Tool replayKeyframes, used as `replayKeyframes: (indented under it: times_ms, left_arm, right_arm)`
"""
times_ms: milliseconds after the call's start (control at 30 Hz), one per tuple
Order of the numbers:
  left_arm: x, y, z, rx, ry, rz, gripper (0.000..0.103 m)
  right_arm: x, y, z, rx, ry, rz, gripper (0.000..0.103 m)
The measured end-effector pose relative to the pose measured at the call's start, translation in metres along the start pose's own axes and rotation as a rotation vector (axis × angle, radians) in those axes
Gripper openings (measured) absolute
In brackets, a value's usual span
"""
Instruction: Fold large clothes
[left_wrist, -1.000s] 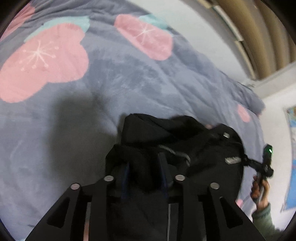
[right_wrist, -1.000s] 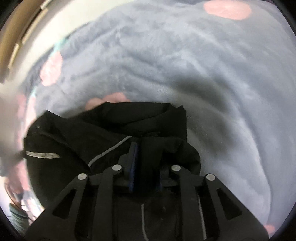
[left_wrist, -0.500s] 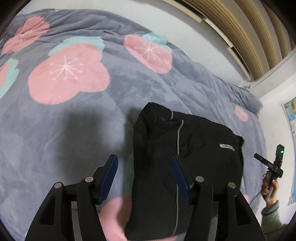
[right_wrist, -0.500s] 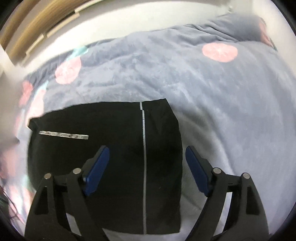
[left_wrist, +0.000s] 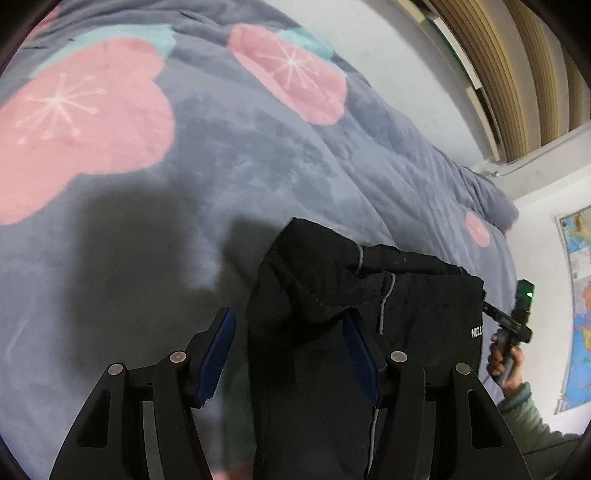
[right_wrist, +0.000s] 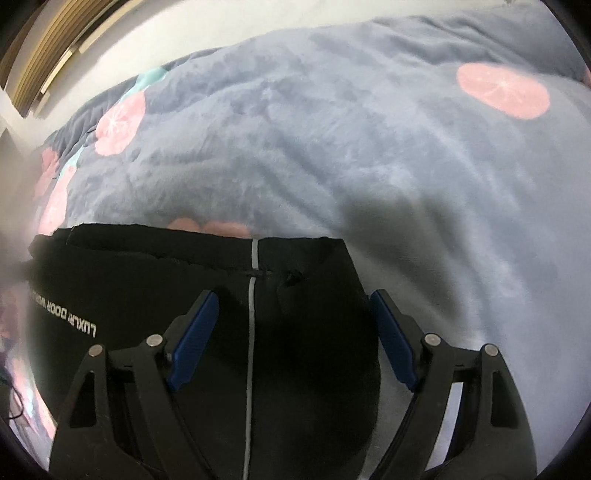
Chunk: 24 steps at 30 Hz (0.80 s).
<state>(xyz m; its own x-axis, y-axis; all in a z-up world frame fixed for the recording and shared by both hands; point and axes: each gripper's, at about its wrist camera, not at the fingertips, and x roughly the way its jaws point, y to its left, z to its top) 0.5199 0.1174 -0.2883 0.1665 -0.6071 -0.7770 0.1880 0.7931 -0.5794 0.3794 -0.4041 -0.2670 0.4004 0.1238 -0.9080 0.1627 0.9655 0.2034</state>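
A black garment (left_wrist: 332, 332) with a grey reflective stripe and white lettering lies folded on a grey-blue blanket (left_wrist: 221, 166) with pink flowers. Its left corner is bunched and stands up a little. My left gripper (left_wrist: 291, 354) is open, its fingers either side of that left edge, with the right pad close to the cloth. In the right wrist view the garment (right_wrist: 147, 295) lies flat, and my right gripper (right_wrist: 291, 347) is open wide over its right end, on either side of the stripe. Neither gripper holds anything.
The blanket (right_wrist: 369, 147) covers the whole bed. A white wall (left_wrist: 388, 48) and wooden slats (left_wrist: 517, 55) lie beyond it. In the left wrist view the right hand and its gripper (left_wrist: 513, 325) show at the far right, near a wall map (left_wrist: 580, 277).
One second ago both grippers were shut on the bunched black garment. They let go and opened. The garment now lies folded on the blanket, and both grippers have come closer over it.
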Motion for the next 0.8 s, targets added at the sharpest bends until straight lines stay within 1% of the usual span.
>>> replayKeyframes:
  times_ms: [33,67,100,133,167,200,233,267,300,367,400,433,500,567,600,667,733,767,800]
  left_arm:
    - [0.002,0.002,0.001,-0.007,-0.001,-0.024,0.061]
    - [0.004,0.002,0.002,-0.014,-0.012,-0.032,0.056]
    - [0.004,-0.001,0.001,-0.006,-0.030,-0.014,0.031]
    - [0.002,-0.003,0.001,-0.004,-0.043,-0.004,0.018]
    - [-0.002,-0.005,-0.001,-0.007,-0.067,-0.005,0.017]
    - [-0.009,-0.007,-0.004,-0.006,-0.100,-0.012,0.013]
    - [-0.020,-0.011,-0.008,-0.002,-0.136,-0.021,0.012]
    - [-0.035,-0.017,-0.011,0.002,-0.178,-0.031,0.012]
    - [-0.048,-0.021,-0.012,0.001,-0.204,-0.044,0.012]
    - [-0.068,-0.031,-0.009,0.011,-0.241,-0.075,0.012]
    - [-0.074,-0.036,-0.005,0.023,-0.252,-0.077,0.012]
    - [-0.078,-0.042,0.002,0.038,-0.262,-0.070,0.012]
    - [-0.074,-0.051,0.020,0.044,-0.288,-0.021,0.012]
    - [-0.056,-0.047,0.032,0.019,-0.278,0.037,0.012]
    - [-0.039,-0.041,0.037,-0.005,-0.254,0.084,0.012]
    - [-0.008,-0.025,0.039,-0.047,-0.200,0.147,0.012]
    - [0.022,-0.009,0.035,-0.082,-0.145,0.177,0.013]
    - [0.031,-0.004,0.034,-0.092,-0.128,0.182,0.014]
    - [0.040,0.001,0.032,-0.098,-0.115,0.188,0.019]
  right_arm:
    - [0.001,0.000,0.000,0.003,-0.003,0.009,0.048]
    - [0.001,0.001,-0.001,0.000,-0.002,0.001,0.018]
    - [0.000,0.003,-0.003,-0.010,-0.005,-0.028,0.019]
    - [-0.005,0.007,-0.005,-0.022,-0.031,-0.055,0.017]
    - [-0.014,0.011,-0.009,-0.036,-0.061,-0.090,0.015]
    - [-0.024,0.013,-0.012,-0.040,-0.084,-0.119,0.014]
    - [-0.031,0.013,-0.012,-0.039,-0.105,-0.138,0.014]
    - [-0.048,0.014,-0.013,-0.029,-0.141,-0.159,0.013]
    - [-0.060,0.013,-0.013,-0.020,-0.168,-0.170,0.012]
    - [-0.088,0.010,-0.004,-0.002,-0.233,-0.172,0.012]
    - [-0.095,0.011,0.003,-0.001,-0.252,-0.175,0.012]
    - [-0.097,0.013,0.011,-0.009,-0.261,-0.187,0.011]
    - [-0.086,0.018,0.026,-0.031,-0.264,-0.241,0.011]
    - [-0.066,0.016,0.037,-0.013,-0.238,-0.263,0.010]
    - [-0.050,0.013,0.042,-0.001,-0.212,-0.277,0.010]
    - [-0.013,0.008,0.046,0.012,-0.145,-0.312,0.010]
    - [0.031,0.003,0.044,0.009,-0.049,-0.326,0.010]
    - [0.043,0.002,0.041,0.004,-0.017,-0.326,0.010]
    - [0.059,0.001,0.038,-0.003,0.031,-0.319,0.011]
